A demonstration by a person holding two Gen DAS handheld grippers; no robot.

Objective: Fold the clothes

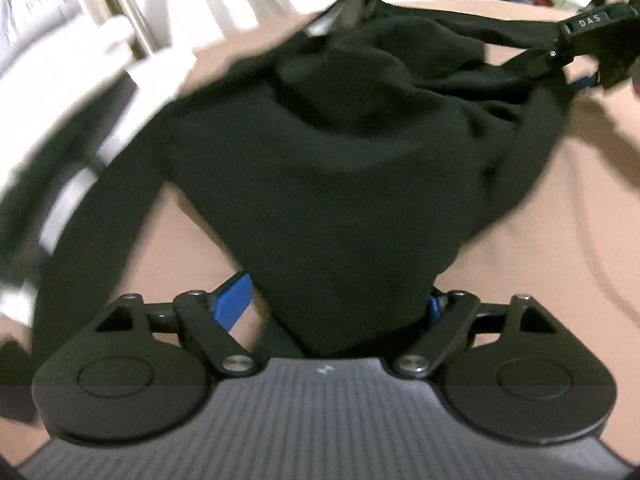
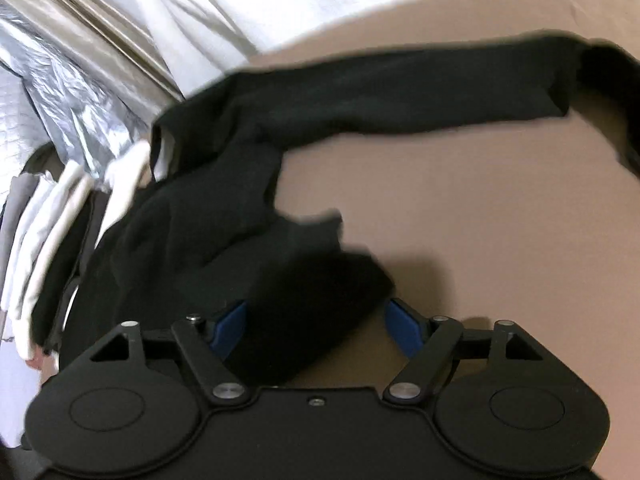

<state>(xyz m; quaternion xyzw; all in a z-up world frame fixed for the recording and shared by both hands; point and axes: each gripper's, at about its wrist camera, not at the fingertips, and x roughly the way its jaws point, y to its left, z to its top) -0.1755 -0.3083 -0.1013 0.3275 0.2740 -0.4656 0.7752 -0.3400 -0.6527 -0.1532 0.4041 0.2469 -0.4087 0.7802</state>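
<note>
A: Where's the garment?
B: Black garment (image 1: 320,168) bunched mid-frame on the tan surface (image 1: 560,240) in the left wrist view; one sleeve (image 2: 400,96) runs across the top of the right wrist view.
A: Left gripper (image 1: 336,304)?
B: Bottom centre, blue pads (image 1: 232,300) spread, cloth hanging between them; can't tell if it's pinched.
A: Right gripper (image 2: 320,328)?
B: Same. Fingers (image 2: 404,328) apart, a fold of cloth against the left one, gap at the right one.
A: Anything else?
B: Stack of folded clothes (image 2: 52,232) at left edge.
</note>
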